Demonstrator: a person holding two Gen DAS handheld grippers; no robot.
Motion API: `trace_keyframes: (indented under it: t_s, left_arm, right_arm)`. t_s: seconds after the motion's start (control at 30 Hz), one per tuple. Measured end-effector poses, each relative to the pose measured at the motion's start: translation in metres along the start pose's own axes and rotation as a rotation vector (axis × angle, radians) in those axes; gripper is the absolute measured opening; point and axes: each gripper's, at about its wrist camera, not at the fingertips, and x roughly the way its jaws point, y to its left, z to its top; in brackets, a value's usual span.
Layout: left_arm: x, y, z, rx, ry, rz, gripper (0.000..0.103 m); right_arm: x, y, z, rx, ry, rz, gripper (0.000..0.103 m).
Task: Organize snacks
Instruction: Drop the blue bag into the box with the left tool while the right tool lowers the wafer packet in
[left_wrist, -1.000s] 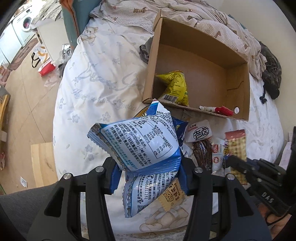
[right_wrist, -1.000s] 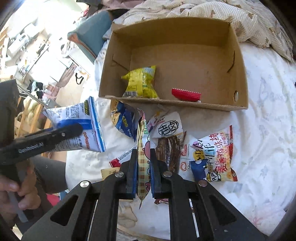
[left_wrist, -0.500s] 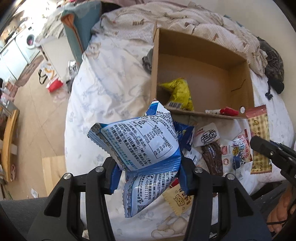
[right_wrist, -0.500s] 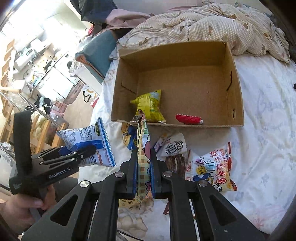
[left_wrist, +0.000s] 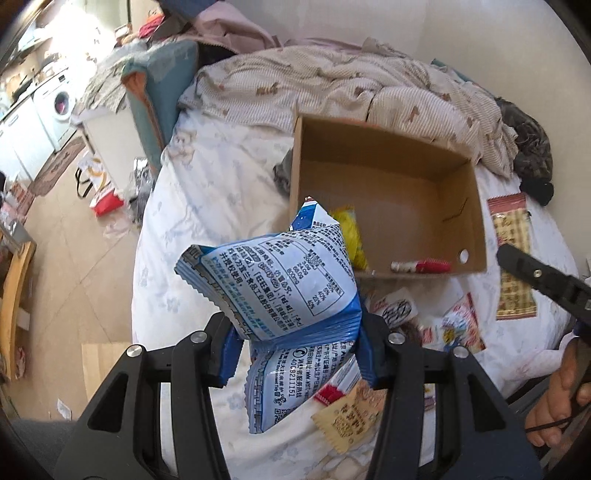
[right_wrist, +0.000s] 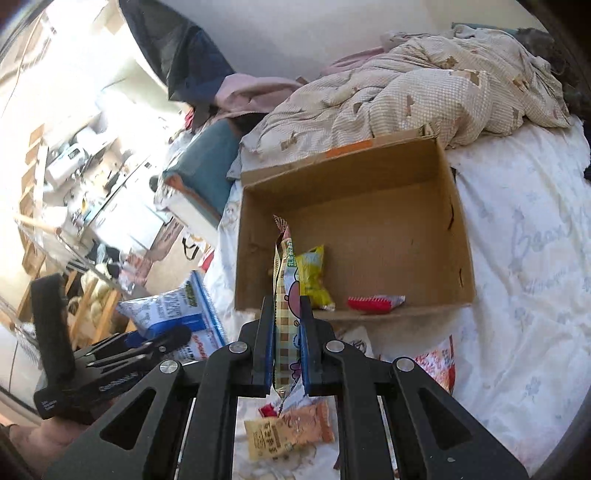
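We hold a snack in each gripper above the bed (left_wrist: 207, 192)
Our left gripper (left_wrist: 295, 350) pinches a blue bag (left_wrist: 280, 284); our right gripper (right_wrist: 283, 354) clamps a checked packet (right_wrist: 282, 295) before the cardboard box (right_wrist: 373, 229)

Readable at centre of the left wrist view: dense Chinese print, a boxed nutrition table with "40%" and "20%", and digits ending "8211151", all on the crumpled blue-and-white foil snack bag (left_wrist: 284, 280); faint script "Bear" at right of the right wrist view, on the white printed bedsheet (right_wrist: 532, 236)
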Motion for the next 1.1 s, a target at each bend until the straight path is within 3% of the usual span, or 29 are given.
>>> trace_keyframes:
  t_s: [0.3, 0.63, 0.97, 1.1]
  left_arm:
    - [0.013, -0.016, 0.046, 0.049, -0.032, -0.002, 0.047]
    - [0.050, -0.033, 0.087, 0.054, -0.013, -0.019, 0.047]
    - [0.090, -0.042, 0.087, 0.114, -0.033, -0.010, 0.047]
    - [0.097, -0.039, 0.090, 0.106, -0.016, -0.045, 0.048]
  right_arm:
    - [0.015, -0.015, 0.022, 0.024, -0.016, -0.040, 0.012]
    - [0.038, -0.027, 0.045, 0.031, -0.015, -0.074, 0.012]
    - [0.067, -0.059, 0.064, 0.099, 0.023, -0.139, 0.012]
    - [0.080, -0.071, 0.062, 0.130, 0.069, -0.170, 0.012]
